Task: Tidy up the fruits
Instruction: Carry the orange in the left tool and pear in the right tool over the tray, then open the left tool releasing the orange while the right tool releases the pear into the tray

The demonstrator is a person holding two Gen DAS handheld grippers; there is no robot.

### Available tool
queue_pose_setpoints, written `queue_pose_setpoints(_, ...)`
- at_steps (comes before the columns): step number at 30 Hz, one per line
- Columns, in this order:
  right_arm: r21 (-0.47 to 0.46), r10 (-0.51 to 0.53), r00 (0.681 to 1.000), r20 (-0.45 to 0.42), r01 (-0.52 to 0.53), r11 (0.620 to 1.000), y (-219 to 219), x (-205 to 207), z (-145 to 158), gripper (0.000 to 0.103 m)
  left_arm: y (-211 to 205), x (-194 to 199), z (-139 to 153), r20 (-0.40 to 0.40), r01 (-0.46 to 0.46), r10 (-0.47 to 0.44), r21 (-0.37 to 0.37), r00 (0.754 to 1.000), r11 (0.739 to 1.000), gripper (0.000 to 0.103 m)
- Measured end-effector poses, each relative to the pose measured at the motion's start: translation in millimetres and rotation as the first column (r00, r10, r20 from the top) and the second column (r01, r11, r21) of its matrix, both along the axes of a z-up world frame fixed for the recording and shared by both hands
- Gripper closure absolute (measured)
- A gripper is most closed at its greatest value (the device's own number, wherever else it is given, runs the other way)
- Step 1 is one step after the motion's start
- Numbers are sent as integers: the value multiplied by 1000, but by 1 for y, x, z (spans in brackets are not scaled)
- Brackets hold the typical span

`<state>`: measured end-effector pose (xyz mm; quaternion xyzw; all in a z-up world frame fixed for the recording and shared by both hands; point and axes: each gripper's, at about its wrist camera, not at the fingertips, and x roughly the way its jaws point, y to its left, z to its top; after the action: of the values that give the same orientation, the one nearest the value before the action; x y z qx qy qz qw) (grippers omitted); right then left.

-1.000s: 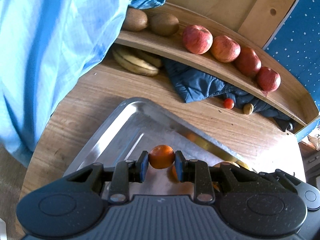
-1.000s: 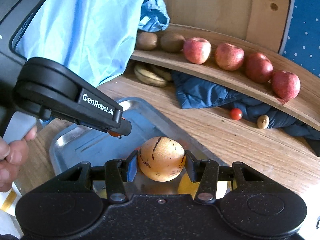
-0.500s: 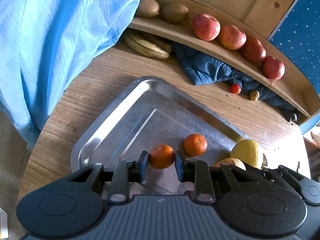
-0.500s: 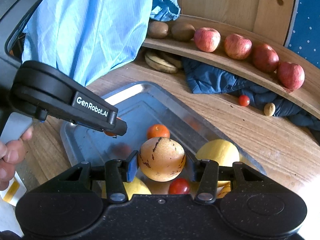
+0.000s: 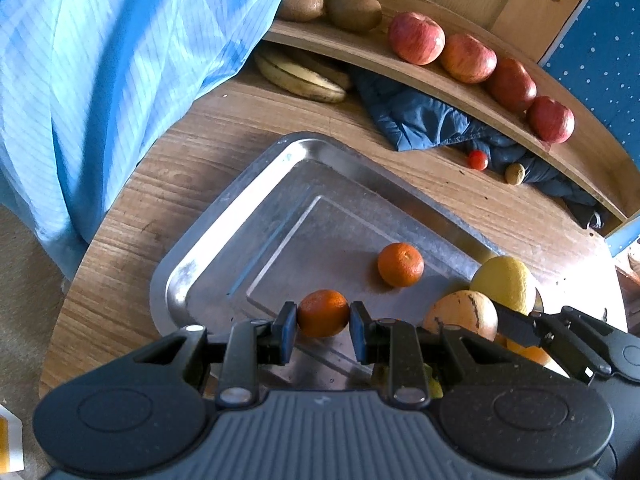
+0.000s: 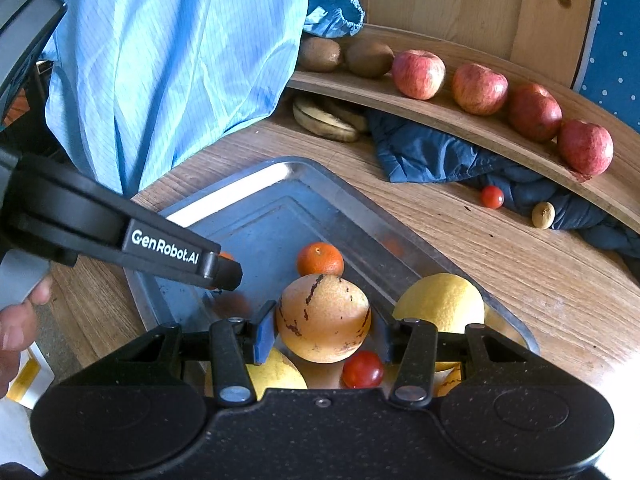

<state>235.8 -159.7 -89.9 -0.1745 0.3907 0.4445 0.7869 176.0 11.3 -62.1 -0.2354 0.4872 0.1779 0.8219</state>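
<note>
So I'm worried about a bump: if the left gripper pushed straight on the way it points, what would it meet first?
Probably the loose mandarin on the metal tray, slightly right of the line; depth is unclear. The left gripper already holds a mandarin.

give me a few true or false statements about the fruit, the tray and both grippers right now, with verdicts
1. The left gripper grips a small orange mandarin. True.
2. The right gripper is open and holds nothing. False: it is shut on a pale orange speckled round fruit.
3. Four red apples sit in a row on the curved wooden shelf. True.
4. The silver metal tray holds the bananas. False: the yellow bananas lie on the table under the shelf.
</note>
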Motion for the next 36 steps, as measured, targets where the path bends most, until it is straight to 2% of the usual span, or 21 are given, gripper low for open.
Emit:
queue_pose_setpoints(11, -16, -1, 1000, -10, 1, 1000, 5, 5, -6, 53, 2, -2, -3, -37, -6, 5, -8, 999, 1000, 72)
queue_pose_setpoints(29, -13, -15, 1000, -8, 15, 1000, 1, 5, -5, 52, 1, -2, -4, -46, 4, -4, -7, 999, 1000, 70)
queue_pose_setpoints(31, -7, -18, 1000, -5, 18, 1000, -1, 4, -3, 52, 0, -3, -4, -52, 3, -3, -6, 999, 1000, 66)
queue_pose_setpoints(36, 14, -28, 1000, 7, 28, 1000, -7, -1, 4, 43, 0, -6, 0, -48, -1, 1, -1, 999, 1000, 52)
